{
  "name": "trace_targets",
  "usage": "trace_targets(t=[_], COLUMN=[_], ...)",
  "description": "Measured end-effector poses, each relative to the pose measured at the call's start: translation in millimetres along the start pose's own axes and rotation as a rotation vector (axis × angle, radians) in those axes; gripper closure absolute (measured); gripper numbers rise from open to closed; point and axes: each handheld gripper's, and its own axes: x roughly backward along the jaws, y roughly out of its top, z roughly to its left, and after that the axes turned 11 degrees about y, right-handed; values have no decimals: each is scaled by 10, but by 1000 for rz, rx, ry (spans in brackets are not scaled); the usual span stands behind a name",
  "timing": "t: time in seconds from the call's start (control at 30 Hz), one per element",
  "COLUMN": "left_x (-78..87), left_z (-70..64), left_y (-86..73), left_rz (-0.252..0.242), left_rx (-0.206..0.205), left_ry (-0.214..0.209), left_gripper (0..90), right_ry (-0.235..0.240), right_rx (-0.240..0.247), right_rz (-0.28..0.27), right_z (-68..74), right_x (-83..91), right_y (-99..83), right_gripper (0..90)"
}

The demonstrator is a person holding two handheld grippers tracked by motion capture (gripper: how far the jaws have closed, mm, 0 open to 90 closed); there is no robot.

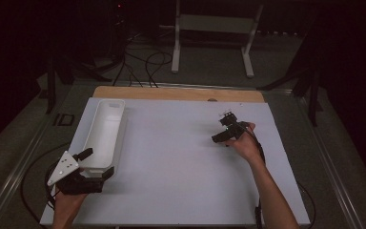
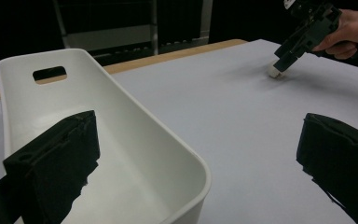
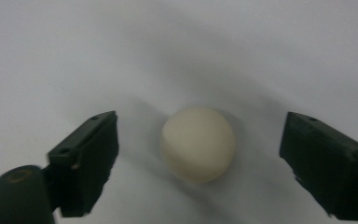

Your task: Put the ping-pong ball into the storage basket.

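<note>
A small cream-white round piece (image 3: 198, 143) lies on the white table top, between the two black jaws of my right gripper (image 3: 198, 161), which stands open around it without touching. From the left gripper view that same piece (image 2: 274, 71) sits just under the right gripper (image 2: 284, 58) at the far right. In the high view the right gripper (image 1: 221, 137) points left at mid-right of the table. My left gripper (image 1: 97, 164) is open at the near end of a long white bin (image 1: 104, 133), one jaw over the bin (image 2: 121, 140), the other over the table.
The white table top (image 1: 181, 162) has a wooden strip (image 1: 176, 93) along its far edge. Beyond it stand a white frame's legs (image 1: 214, 43) and cables (image 1: 143, 67) on a dark floor. A metal rail (image 1: 14, 167) runs along the left side.
</note>
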Motion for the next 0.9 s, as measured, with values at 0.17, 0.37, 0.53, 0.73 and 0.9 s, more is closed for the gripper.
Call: trace_targets(t=[0.17, 0.37, 0.53, 0.73, 0.9], left_x=[-1, 0, 0, 2, -1], left_z=[0, 0, 0, 1, -1], left_y=[0, 0, 0, 0, 0], left_rz=[1, 1, 0, -1, 0], left_rx=[-1, -1, -1, 1, -1], left_ry=[0, 0, 0, 2, 2], left_gripper=[0, 0, 0, 0, 0], right_ry=[-15, -28, -28, -36, -30], right_rx=[0, 5, 8, 3, 5], right_rz=[17, 31, 43, 59, 69], right_z=[6, 11, 21, 9, 13], right_x=[-21, -45, -56, -58, -59], right_y=[-2, -6, -7, -16, -25], right_gripper=[161, 235, 306, 398, 495])
